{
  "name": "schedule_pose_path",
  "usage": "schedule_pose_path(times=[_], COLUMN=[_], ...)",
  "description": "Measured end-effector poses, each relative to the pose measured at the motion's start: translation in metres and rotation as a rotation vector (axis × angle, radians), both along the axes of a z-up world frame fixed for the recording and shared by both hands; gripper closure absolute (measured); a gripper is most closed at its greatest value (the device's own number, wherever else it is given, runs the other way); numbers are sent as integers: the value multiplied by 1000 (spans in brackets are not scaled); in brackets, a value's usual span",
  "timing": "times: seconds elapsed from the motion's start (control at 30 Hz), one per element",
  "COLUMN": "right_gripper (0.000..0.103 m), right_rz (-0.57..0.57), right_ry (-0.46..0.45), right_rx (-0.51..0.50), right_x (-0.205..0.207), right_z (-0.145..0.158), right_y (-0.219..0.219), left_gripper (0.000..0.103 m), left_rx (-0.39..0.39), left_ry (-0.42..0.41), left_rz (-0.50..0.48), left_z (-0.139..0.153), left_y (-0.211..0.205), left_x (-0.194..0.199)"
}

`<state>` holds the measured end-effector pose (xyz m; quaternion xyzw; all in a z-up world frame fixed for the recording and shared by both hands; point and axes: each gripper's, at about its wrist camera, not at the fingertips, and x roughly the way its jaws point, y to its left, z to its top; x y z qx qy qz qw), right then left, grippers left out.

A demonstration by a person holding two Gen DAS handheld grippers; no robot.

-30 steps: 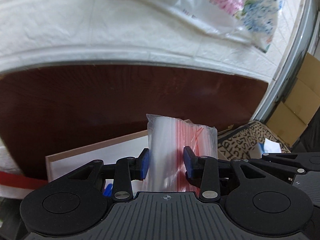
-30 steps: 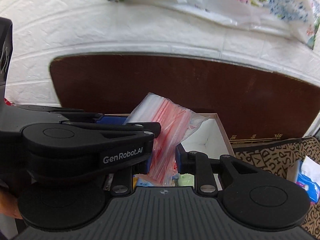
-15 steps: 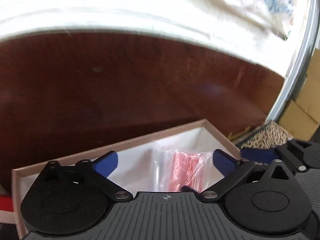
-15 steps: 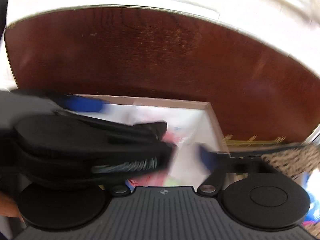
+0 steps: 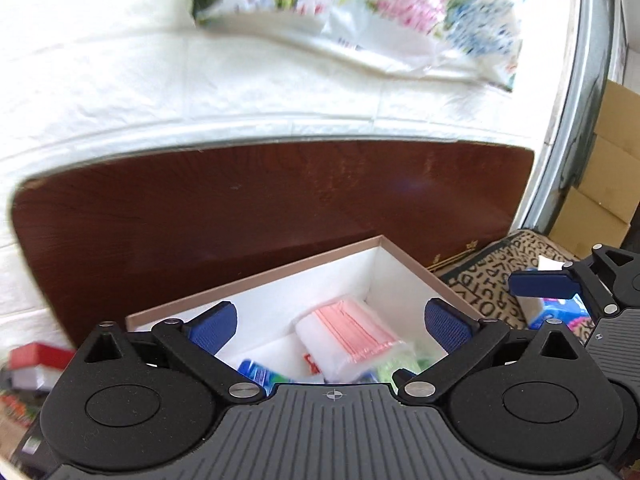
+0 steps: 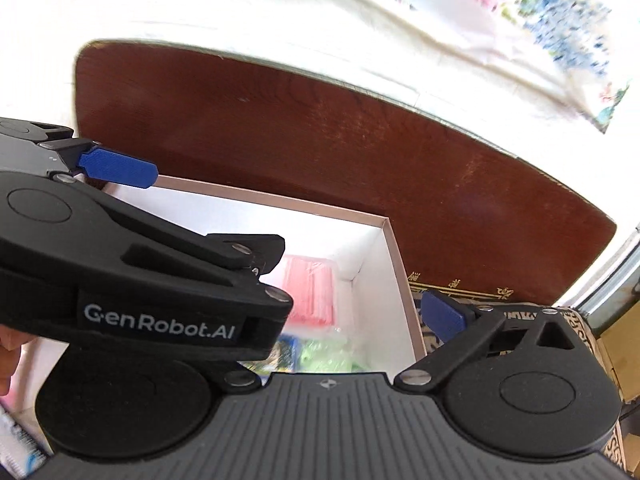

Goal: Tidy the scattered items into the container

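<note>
A: Where is the packet of zip bags?

B: The clear packet of zip bags (image 5: 347,338), with its band of red-pink sealing strips, lies flat inside the open cardboard box (image 5: 256,278), toward the far right corner. Nothing is touching it. From the right wrist it shows as a pink-striped slab (image 6: 311,294) against the box's white inner wall (image 6: 374,280).

A: What else is in the box?

B: A blue printed packet (image 5: 256,374) near the left and something pale green (image 5: 394,364) just beside the zip bags on the right. Both are partly hidden by the gripper body.

A: And the grippers?

B: The left gripper (image 5: 330,322) hangs above the box with its blue pads spread wide and nothing between them. The right gripper (image 6: 320,316) is to its right; its one visible pad (image 6: 442,316) stands far out past the box's right rim, so it is spread too and holds nothing.

A: What surrounds the box?

B: It sits on a dark brown wooden table (image 5: 240,208). A letter-patterned bag (image 5: 492,276) lies to the right, and a white wall (image 5: 160,92) is beyond.
</note>
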<state>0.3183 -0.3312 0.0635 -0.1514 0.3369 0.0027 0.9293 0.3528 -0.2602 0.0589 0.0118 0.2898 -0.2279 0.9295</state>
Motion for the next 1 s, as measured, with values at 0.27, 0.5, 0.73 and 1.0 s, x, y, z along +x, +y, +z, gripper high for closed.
schedule_pose_path(times=[0.27, 0.5, 0.73, 1.0], right_gripper=[0, 0, 0, 0], right_rz=[8, -1, 14, -40], right_ry=[27, 43, 58, 59], right_rx=[88, 113, 49, 27], right_x=[-77, -154, -201, -221], right_z=[19, 5, -11, -16], right_y=[16, 41, 63, 62], left_gripper=[0, 0, 0, 0], left_rx=[61, 150, 145, 150], left_ry=[-66, -129, -84, -31], left_rz=[19, 39, 63, 117], left_z=[23, 15, -4, -19], left_y=[24, 40, 59, 77], left_x=[-104, -194, -238, -245])
